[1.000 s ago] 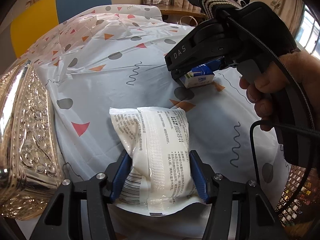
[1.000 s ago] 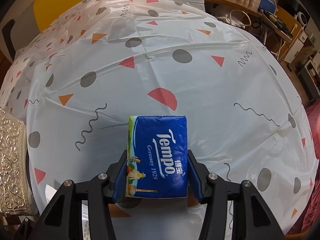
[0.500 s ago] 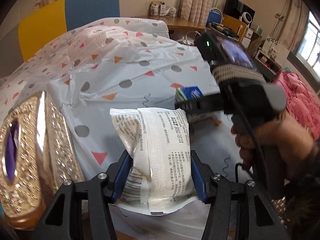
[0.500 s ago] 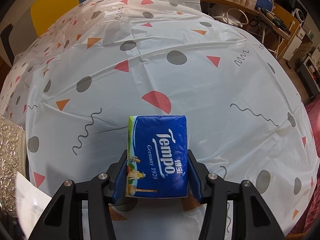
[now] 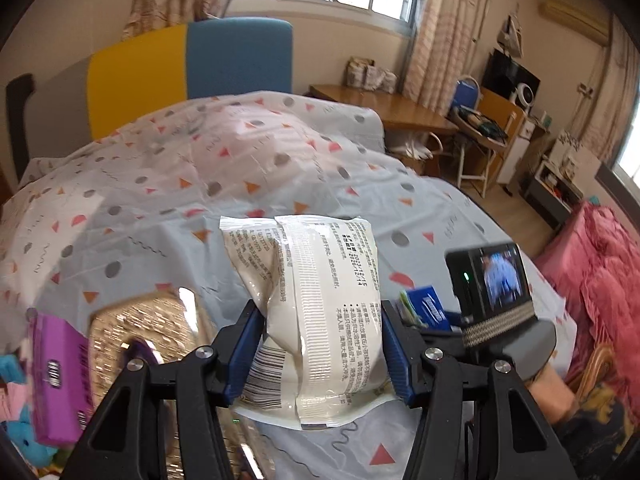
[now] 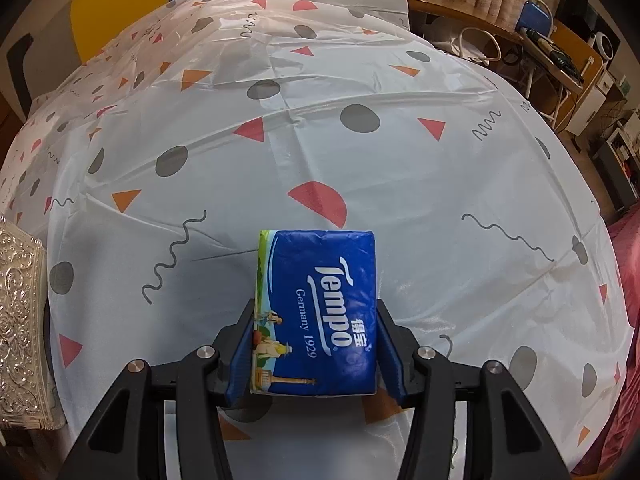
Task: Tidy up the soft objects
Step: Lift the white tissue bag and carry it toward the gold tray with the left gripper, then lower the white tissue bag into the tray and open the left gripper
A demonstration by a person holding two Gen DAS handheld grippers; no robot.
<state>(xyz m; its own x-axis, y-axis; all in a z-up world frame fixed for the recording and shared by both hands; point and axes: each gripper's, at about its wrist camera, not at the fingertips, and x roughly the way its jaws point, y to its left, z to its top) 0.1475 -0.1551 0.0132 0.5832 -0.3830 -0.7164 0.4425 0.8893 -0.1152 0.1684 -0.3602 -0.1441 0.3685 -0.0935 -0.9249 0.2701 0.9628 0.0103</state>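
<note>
While clamped on the white packet (image 5: 316,312), left tongs (image 5: 318,354) held it clear of the patterned surface (image 5: 420,208), long axis running forward along the fingers, barcode end nearest the camera. Silver box (image 5: 144,332) down and to the left, purple pack (image 5: 58,376) beside it; likely the drop point, so nearer this hand than the other. Right tongs (image 6: 314,356) closed on the blue Tempo tissue pack (image 6: 320,312), long axis also forward, low over the cloth, the box's edge (image 6: 20,320) well off to the left.
</note>
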